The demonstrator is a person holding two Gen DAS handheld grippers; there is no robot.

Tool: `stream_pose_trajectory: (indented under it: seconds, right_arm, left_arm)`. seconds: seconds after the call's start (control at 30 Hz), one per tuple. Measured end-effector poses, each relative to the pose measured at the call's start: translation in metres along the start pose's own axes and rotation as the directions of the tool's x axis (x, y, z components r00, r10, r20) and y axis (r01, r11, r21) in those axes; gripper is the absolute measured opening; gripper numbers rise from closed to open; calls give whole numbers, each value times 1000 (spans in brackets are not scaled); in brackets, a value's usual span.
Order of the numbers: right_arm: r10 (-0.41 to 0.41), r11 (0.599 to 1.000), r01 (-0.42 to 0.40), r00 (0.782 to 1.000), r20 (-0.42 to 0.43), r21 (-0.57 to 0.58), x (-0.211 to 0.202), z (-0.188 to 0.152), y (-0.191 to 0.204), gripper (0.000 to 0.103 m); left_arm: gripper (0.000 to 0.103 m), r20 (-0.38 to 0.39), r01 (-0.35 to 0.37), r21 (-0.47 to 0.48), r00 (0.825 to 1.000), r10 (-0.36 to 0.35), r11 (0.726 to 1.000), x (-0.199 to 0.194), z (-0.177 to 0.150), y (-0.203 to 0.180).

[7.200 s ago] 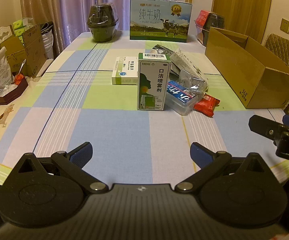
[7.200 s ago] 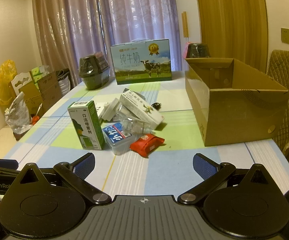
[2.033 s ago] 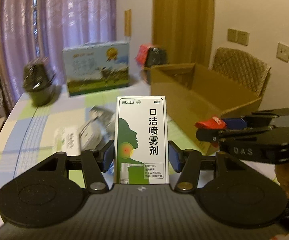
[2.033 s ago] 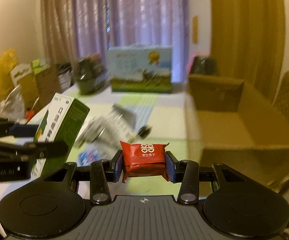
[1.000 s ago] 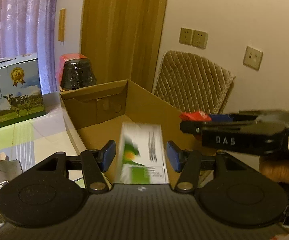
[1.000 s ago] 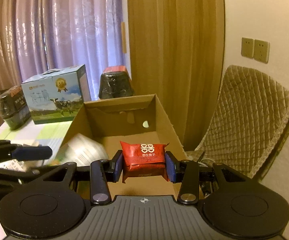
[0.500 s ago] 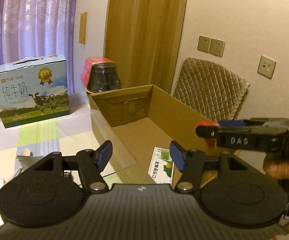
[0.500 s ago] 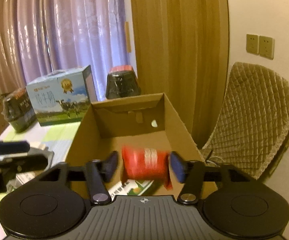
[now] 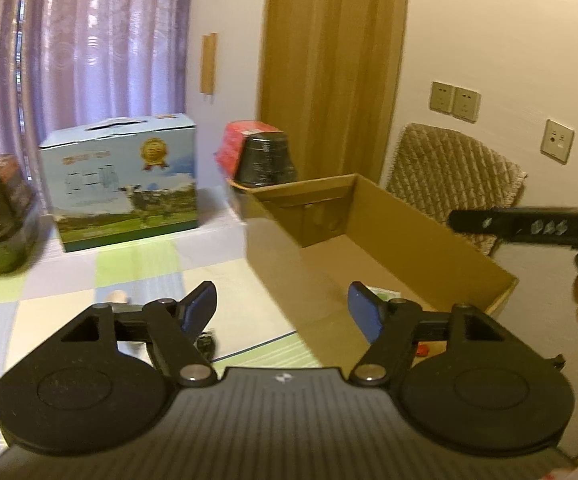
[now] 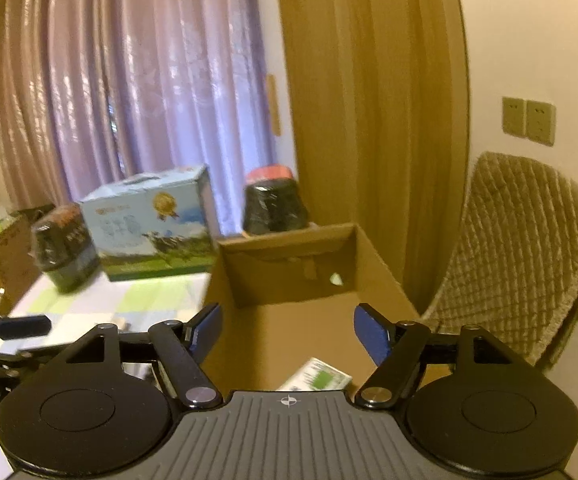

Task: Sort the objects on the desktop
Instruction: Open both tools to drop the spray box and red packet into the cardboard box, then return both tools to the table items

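1. Open brown cardboard box (image 10: 373,280) as landmark: both dropped items inside it, on the floor of its near end.
2. Checked pastel cloth on the surface (image 9: 137,268), left of the box: likely home of the remaining clutter, mostly out of view; only small blurred bits just left of the box's near corner.
3. Left hand-held gripper (image 9: 281,308): jaws spread wide, empty, above the box's near left wall.
4. Right hand-held gripper (image 10: 287,330): jaws wide apart, empty, over the box's near end.
5. White-and-green spray carton (image 10: 315,376): flat on the box floor, directly below the right hand-held gripper.
6. Red wrapped snack (image 9: 421,347): a sliver visible inside the box, behind the left tool's right finger.
7. Step in hand, judged: retreat for the next pick. Best done by lifting clear of the box walls, keeping jaws open, then swinging left of the box toward the clutter.
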State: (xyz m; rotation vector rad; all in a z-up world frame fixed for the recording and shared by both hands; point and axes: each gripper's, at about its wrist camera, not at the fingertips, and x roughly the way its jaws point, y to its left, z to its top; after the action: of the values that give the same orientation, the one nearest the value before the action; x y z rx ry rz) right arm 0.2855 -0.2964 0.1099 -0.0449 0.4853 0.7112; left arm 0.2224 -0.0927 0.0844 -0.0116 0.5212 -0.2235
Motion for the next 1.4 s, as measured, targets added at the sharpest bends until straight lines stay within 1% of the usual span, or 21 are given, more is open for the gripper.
stream_pose_trajectory:
  seconds: [0.13,0.33,0.47,0.67,0.77,0.83,0.93,1.03,1.1,1.2,1.4]
  right_arm:
    - [54,999,-53,998,35,-4,-15,7,25,76]
    - [152,988,-152,988,41,-5,-28,10,68,80]
    - [212,977,-212,977,16,-21,-28,3,97,83]
    - [260,965,-261,965,-40,-28,-23,-21,130,84]
    - [261,964,-264,962,-78,-29,-14,-36,140,85]
    - [259,964,-264,960,-110,-33,-8,-50,146,85]
    - [259,963,-268,953,-159,-35,3,-65,150,85]
    - [259,961,-272,946,-197,-40,13,-79,152,85]
    - [260,961,-275,940,-218,-37,19,-87,152,85]
    - [255,961,-272,935,-248,-39,28,-97,150,85]
    - [256,963,-268,924,-285,-4,45,-106,142,85]
  left_arm:
    - [69,2,-61,-8,998,61,998,-23,-8,28]
    - [75,-3,-151,-37,989,151,988,-64,-30,66]
    - [77,-26,-188,-35,982,187,981,-87,-50,82]
    - [80,-72,-214,-3,974,213,977,-105,-86,98]
    - [80,-103,-205,9,973,204,979,-106,-101,101]
    - [83,-115,-187,26,975,189,982,-104,-112,99]
    - [85,-139,-141,45,980,146,989,-97,-126,96]
    - [85,-174,-104,61,978,114,993,-86,-138,93]
    - [91,-172,-81,71,981,92,994,-78,-144,92]
    - [91,-198,-63,87,977,80,994,-62,-148,90]
    - [95,-210,-27,146,976,58,989,-35,-148,89]
